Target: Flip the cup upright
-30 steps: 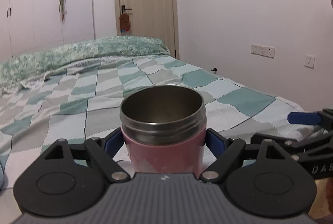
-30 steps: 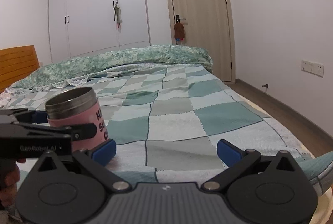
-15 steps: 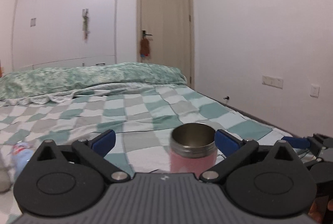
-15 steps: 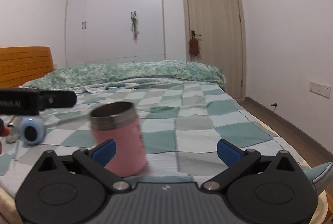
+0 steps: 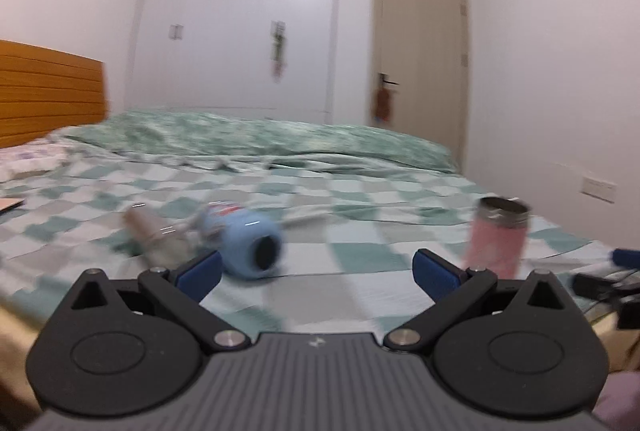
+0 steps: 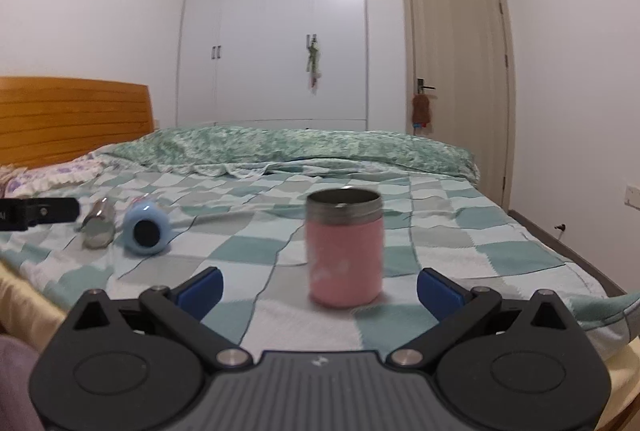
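The pink cup with a steel rim (image 6: 344,251) stands upright on the checked bedspread, mouth up, free of both grippers. In the left wrist view it (image 5: 498,237) is off to the right, beyond my right finger. My left gripper (image 5: 316,271) is open and empty, pulled back, facing a light blue cup (image 5: 250,247) that lies on its side. My right gripper (image 6: 320,285) is open and empty, a short way in front of the pink cup. The left gripper's tip (image 6: 38,213) shows at the left edge of the right wrist view.
A steel cup (image 6: 98,223) lies on its side next to the blue cup (image 6: 146,229). A green quilt (image 6: 296,149) is bunched at the far side of the bed. A wooden headboard (image 6: 72,119) is at left, a wardrobe and door behind.
My left gripper opened, let go of the pink cup and drew back to the left. The cup now stands alone. My right gripper backed off and turned to face it.
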Demonstrator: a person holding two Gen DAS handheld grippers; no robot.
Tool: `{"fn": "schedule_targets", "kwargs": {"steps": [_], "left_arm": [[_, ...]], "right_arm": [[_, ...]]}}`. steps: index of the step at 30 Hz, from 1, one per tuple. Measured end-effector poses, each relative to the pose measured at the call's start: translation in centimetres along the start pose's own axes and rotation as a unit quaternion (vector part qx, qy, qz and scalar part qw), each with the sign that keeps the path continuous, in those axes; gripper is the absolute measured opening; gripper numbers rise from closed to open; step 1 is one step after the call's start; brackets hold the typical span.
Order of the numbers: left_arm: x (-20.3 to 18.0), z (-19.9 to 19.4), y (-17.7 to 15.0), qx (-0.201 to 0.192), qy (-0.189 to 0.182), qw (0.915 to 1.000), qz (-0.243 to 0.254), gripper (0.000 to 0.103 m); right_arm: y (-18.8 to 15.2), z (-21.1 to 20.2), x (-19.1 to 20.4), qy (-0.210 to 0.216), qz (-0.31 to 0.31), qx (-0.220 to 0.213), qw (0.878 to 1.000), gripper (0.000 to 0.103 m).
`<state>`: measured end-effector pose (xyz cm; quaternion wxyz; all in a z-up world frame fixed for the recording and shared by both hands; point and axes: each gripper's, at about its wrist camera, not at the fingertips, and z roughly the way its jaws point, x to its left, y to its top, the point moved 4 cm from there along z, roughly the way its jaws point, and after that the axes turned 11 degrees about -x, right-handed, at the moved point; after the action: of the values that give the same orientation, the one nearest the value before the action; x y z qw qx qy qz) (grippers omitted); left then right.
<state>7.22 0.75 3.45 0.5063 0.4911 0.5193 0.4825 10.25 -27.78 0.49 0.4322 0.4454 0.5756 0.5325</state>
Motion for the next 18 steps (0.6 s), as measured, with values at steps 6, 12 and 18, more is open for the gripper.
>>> {"fn": "schedule_targets", "kwargs": {"steps": [6,12,18], "left_arm": [[2.7,-1.6,-2.8,-0.025,0.054,0.9979,0.026,0.103],[2.6,-2.4,-3.1,-0.052,0.054,0.9966,0.033,0.103],[3.0,-2.5,-3.2,-0.054,0.059,0.9964,0.027,0.103]], "right_arm": [[-1.5,-1.2,0.9,-0.013,-0.017,-0.017,1.000,0.103],[-1.4,-2.0,0.2,-0.029,0.002,-0.051,0.998,0.103],[-1.5,-2.2,0.0,-0.033,0.001,-0.056,0.998,0.103]]}}
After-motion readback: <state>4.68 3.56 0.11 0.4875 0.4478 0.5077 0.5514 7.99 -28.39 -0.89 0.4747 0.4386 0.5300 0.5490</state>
